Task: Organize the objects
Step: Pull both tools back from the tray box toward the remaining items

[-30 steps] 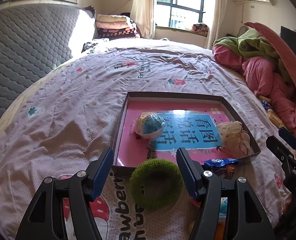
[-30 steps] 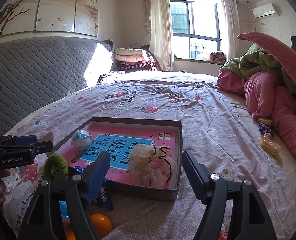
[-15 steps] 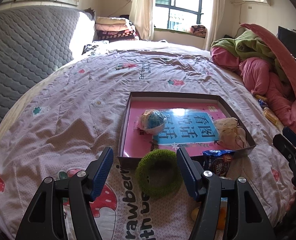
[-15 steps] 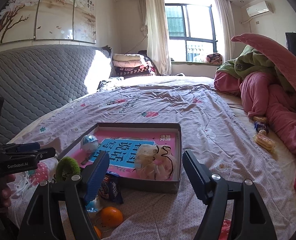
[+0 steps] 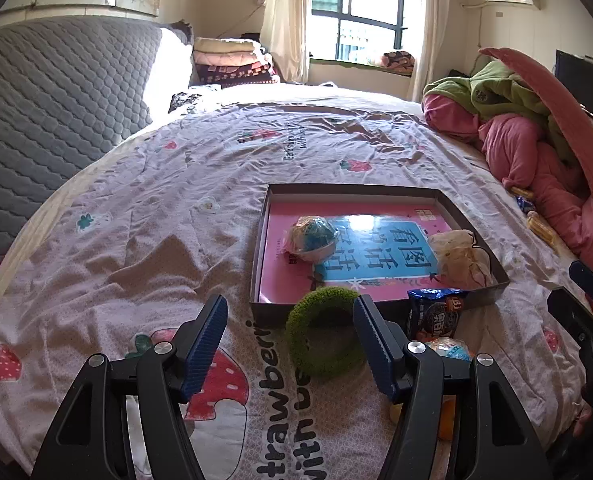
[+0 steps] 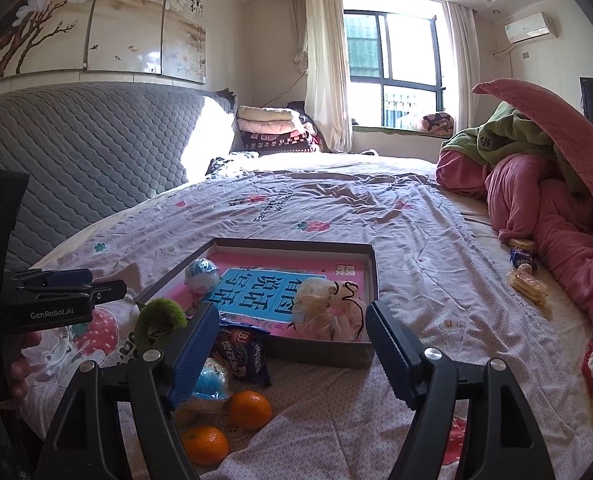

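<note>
Indoors | bed (image 5: 144,248): strawberry-print sheet | headboard (image 6: 96,152): grey quilted

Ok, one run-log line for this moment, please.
left gripper: open, empty | right gripper: open, empty | green ring: on bed, outside tray | oranges: on bed

A grey quilted headboard (image 6: 96,148) stood along the left side of the bed, and a painted panel with blossoms (image 6: 96,20) hung above it. Folded blankets (image 6: 272,128) were stacked in the far corner near the window (image 6: 392,76), beside cream curtains (image 6: 324,80). An air conditioner (image 6: 530,28) sat high on the right wall. A heap of pink and green bedding (image 6: 536,184) lay at the right.
</note>
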`<state>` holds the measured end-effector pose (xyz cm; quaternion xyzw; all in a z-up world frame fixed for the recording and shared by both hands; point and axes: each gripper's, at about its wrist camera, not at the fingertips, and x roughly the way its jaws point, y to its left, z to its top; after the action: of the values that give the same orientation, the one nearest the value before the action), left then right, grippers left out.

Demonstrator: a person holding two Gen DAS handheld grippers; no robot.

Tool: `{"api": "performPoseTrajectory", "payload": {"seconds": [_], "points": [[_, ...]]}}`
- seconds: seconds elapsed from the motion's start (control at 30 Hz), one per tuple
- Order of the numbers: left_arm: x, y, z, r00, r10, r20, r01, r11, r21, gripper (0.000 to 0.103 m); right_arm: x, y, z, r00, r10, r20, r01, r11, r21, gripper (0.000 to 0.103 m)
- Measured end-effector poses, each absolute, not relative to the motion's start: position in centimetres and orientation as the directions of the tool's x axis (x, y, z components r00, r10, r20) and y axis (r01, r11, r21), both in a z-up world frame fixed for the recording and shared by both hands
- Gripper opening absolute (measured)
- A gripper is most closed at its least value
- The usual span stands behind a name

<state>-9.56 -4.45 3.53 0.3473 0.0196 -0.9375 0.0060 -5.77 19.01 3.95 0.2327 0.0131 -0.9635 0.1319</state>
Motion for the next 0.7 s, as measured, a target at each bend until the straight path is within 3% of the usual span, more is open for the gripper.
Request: {"api": "performPoseTrajectory", "payload": {"seconds": [0.7], "points": [[-7.4,-4.7,2.9,-0.743,-0.013,-0.669,0.017,-1.000,0.001,0.067,-2.7,16.8,3.0,-0.832,-0.265,-0.487,0.304,-0.953,-0.002,0.075]]}}
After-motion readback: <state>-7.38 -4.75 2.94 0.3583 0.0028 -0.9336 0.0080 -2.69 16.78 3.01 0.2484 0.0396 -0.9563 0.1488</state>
